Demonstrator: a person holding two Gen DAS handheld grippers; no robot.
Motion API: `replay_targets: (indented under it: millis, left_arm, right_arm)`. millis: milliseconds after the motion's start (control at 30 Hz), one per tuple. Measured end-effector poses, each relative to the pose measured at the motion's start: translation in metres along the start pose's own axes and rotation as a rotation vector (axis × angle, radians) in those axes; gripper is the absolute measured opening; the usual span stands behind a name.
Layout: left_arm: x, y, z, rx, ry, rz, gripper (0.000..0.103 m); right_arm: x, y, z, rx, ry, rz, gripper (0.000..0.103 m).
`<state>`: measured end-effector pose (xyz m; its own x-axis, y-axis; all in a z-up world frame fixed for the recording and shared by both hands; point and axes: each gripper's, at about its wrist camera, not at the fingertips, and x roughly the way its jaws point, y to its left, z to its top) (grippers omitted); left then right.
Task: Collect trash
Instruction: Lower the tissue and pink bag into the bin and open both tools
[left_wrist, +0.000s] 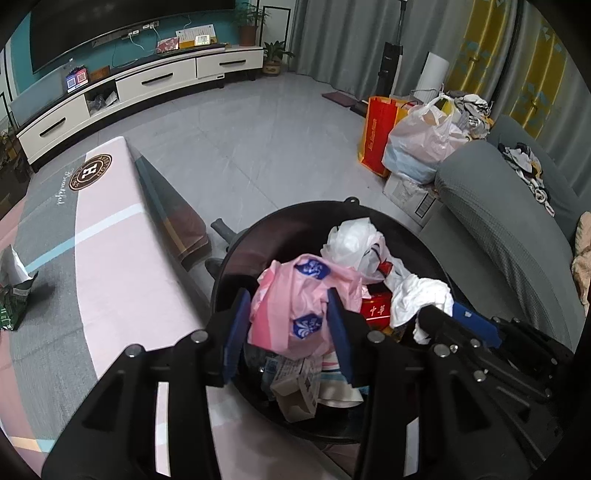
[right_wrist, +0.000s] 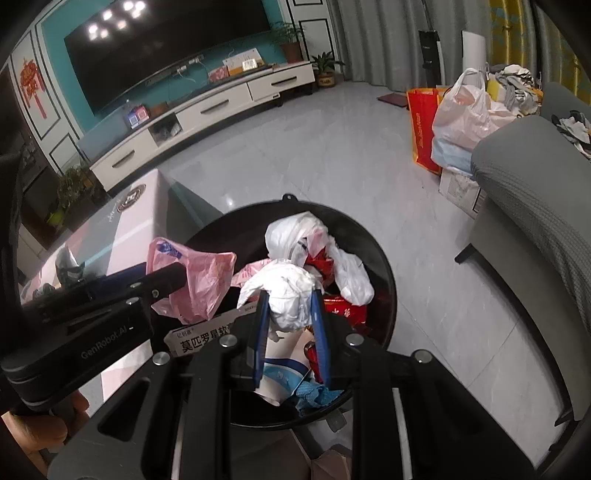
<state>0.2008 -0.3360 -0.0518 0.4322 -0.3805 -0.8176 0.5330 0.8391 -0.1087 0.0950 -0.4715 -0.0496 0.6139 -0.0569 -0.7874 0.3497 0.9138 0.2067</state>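
The black bin (left_wrist: 236, 258), in the lower centre of both views, is heaped full, so fresh trash may slide over its rim. The pink bag (left_wrist: 295, 306) is bracketed by the left gripper (left_wrist: 286, 321), whose pads are seen barely pressing it. The white wad (right_wrist: 288, 295) is pinched narrowly by the right gripper (right_wrist: 290, 314) and could snag.

I am in the living room of a home. A big dark television (right_wrist: 170, 55) hangs on a teal wall above a long low white cabinet (right_wrist: 207, 110) with drawers. Potted plants (right_wrist: 325, 66) stand near the cabinet. Grey curtains (left_wrist: 351, 40) cover the far side. A grey sofa (left_wrist: 509, 229) is at my right, with shopping bags (left_wrist: 421, 140) beside it on the tiled floor (left_wrist: 240, 140). A red knot ornament (right_wrist: 33, 88) decorates the wall.
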Motion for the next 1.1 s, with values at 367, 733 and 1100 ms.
replay_targets:
  millis: [367, 733, 1100]
  left_arm:
    - [0.010, 0.000, -0.001, 0.008, 0.024, 0.015, 0.047]
    - [0.014, 0.002, -0.002, 0.012, 0.039, 0.023, 0.048]
    - [0.017, -0.003, -0.003, 0.043, 0.051, 0.046, 0.048]
  right_arm:
    - [0.008, 0.004, -0.004, -0.010, 0.029, -0.013, 0.023]
    - [0.011, 0.006, -0.004, -0.017, 0.043, -0.015, 0.024]
    - [0.014, 0.005, -0.005, -0.012, 0.057, -0.015, 0.025]
